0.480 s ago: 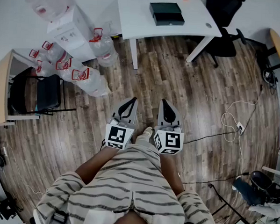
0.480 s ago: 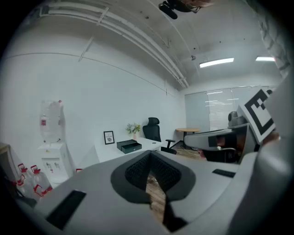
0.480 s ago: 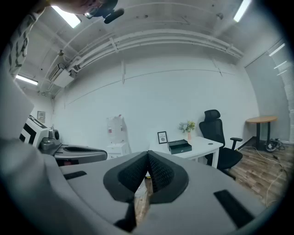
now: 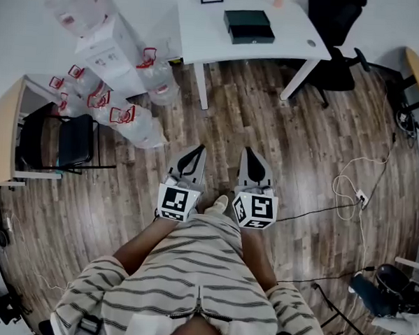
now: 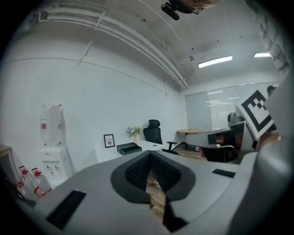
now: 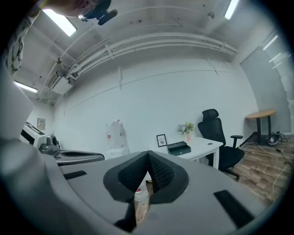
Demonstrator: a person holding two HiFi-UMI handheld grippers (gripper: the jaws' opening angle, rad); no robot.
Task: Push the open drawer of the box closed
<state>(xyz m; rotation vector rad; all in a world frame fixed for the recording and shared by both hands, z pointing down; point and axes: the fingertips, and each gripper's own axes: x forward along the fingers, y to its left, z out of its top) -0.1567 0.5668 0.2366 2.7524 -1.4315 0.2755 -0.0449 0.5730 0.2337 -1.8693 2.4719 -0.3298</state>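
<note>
A dark green box sits on the white table far ahead of me, and its drawer seems to stick out a little on the near side. The box is also small in the left gripper view and in the right gripper view. My left gripper and right gripper are held side by side in front of my waist, over the wooden floor and well short of the table. On both, the jaws are pressed together with nothing between them.
Several water bottles and a water dispenser stand at the left. A black folding chair is further left. An office chair stands right of the table. Cables lie on the floor at the right.
The head view has shifted slightly, so the table sits a little higher in the picture. Both grippers stay shut at waist height.
</note>
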